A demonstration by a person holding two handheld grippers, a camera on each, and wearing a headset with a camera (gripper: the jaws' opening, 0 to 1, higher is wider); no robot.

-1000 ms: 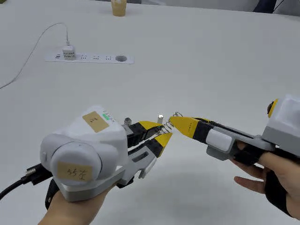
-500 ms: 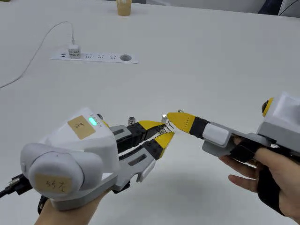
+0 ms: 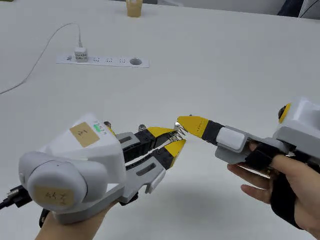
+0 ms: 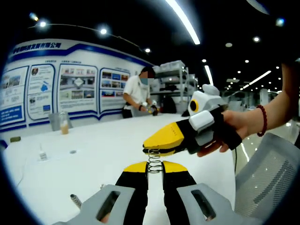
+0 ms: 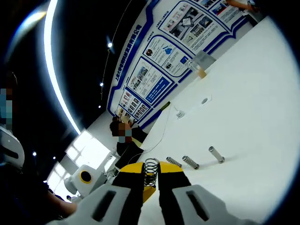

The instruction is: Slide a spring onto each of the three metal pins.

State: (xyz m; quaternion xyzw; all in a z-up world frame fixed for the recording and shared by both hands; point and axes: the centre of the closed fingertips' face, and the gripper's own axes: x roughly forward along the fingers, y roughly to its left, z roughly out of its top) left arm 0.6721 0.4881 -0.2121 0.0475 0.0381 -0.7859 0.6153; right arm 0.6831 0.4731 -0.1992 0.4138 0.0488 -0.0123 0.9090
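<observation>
Above the white table (image 3: 225, 60), the left gripper (image 3: 175, 140) and right gripper (image 3: 183, 122) meet tip to tip, each closed on one spring (image 3: 179, 132) held between them. Beyond the right gripper lie two coiled pieces (image 5: 190, 162) and a bare pin (image 5: 216, 154), so the job looks partly done.

This looks like a company lab or demo hall. Blue-and-white display boards (image 4: 70, 89) run along the wall, under a dark ceiling with a long strip light (image 4: 183, 21) and small spotlights (image 4: 103, 31). Stocked racks (image 4: 176, 82) stand at the back. A broad white worktop (image 3: 225, 60) carries a power strip (image 3: 102, 61) with a charger (image 3: 80, 52) plugged in, and a cup (image 3: 133, 7). A person (image 4: 138, 96) stands working at the far end, and a mesh chair (image 4: 267, 178) sits beside the worktop.
</observation>
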